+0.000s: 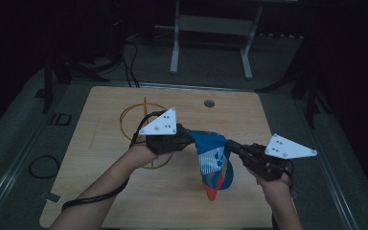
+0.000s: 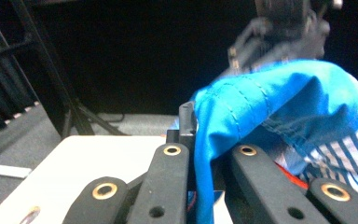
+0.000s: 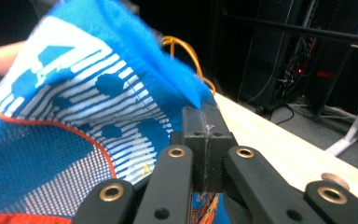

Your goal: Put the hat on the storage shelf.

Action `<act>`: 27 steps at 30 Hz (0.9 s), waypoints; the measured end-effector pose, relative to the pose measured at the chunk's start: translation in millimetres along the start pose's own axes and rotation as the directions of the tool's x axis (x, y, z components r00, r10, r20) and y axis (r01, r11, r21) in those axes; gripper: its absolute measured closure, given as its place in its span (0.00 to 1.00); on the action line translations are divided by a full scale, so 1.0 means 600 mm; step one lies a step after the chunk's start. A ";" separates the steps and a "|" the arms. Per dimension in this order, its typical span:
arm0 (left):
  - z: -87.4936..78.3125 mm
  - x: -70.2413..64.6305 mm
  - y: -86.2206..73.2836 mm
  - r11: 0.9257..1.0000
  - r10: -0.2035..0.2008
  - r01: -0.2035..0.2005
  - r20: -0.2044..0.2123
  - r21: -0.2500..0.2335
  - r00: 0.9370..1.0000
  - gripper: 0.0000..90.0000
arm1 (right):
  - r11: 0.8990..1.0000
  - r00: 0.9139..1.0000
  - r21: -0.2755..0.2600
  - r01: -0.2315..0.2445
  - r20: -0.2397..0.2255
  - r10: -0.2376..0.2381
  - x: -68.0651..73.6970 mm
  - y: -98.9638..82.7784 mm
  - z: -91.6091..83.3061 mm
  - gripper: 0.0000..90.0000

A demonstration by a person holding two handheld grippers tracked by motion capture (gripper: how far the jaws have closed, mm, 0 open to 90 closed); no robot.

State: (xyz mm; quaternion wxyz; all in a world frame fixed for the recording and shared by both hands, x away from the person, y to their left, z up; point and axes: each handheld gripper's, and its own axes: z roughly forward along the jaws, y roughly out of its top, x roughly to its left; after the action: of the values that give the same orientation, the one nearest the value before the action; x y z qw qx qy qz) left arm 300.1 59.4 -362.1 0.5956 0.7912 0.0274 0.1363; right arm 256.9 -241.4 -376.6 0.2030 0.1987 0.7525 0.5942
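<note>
With both grippers clamped on one blue garment at the centre of the high view, the likeliest trouble is a slip: each pair of jaws bites only a thin fold near the hem, and a pull apart could drag the cloth free on one side and drop it to the wooden table. A second risk sits in the upper left of the tabletop, where an orange wire stand lies just beside the left hand; a swing that way could snag or topple it. The left gripper reaches in from the lower left, forearm angled up toward the middle, jaws level and pointing right, closed tight on the blue edge, as the left gripper view shows. The right gripper comes from the lower right, pointing left, jaws pressed together on the opposite edge. The garment hangs between them, its orange-trimmed end drooping toward the table.
</note>
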 end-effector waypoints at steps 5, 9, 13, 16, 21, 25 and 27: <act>0.001 -0.004 -0.005 0.999 0.019 -0.019 -0.003 0.047 1.000 0.98 | 1.000 1.000 -0.001 0.010 0.005 -0.010 -0.001 0.009 -0.009 1.00; 0.001 -0.007 -0.008 0.996 0.031 -0.030 -0.008 0.089 1.000 0.92 | 1.000 1.000 0.008 0.017 0.010 -0.017 0.002 0.014 -0.008 1.00; -0.006 -0.008 -0.015 0.995 0.013 -0.013 0.005 0.095 1.000 0.86 | 1.000 0.999 -0.008 0.022 0.024 -0.022 0.000 0.022 -0.017 1.00; -0.012 -0.014 -0.017 0.993 0.028 -0.027 -0.007 0.119 1.000 0.82 | 1.000 0.999 -0.008 0.025 0.032 -0.025 -0.001 0.026 -0.022 1.00; -0.025 -0.022 -0.023 0.990 0.029 -0.027 -0.010 0.140 1.000 0.73 | 0.999 0.998 -0.006 0.034 0.044 -0.034 -0.002 0.030 -0.026 1.00; -0.040 -0.028 -0.027 0.995 0.003 -0.003 -0.005 0.098 1.000 0.59 | 1.000 0.999 -0.009 0.025 0.047 -0.024 -0.004 0.031 -0.029 1.00; -0.047 -0.031 -0.030 0.997 -0.004 0.004 -0.010 0.080 1.000 0.58 | 1.000 0.999 -0.018 0.018 0.045 -0.017 -0.005 0.032 -0.030 1.00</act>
State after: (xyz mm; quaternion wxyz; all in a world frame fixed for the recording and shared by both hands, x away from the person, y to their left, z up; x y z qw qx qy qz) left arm 277.6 87.5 -375.6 0.5634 0.8138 0.0372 0.1376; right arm 250.9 -253.6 -354.0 0.2268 0.2034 0.7441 0.5945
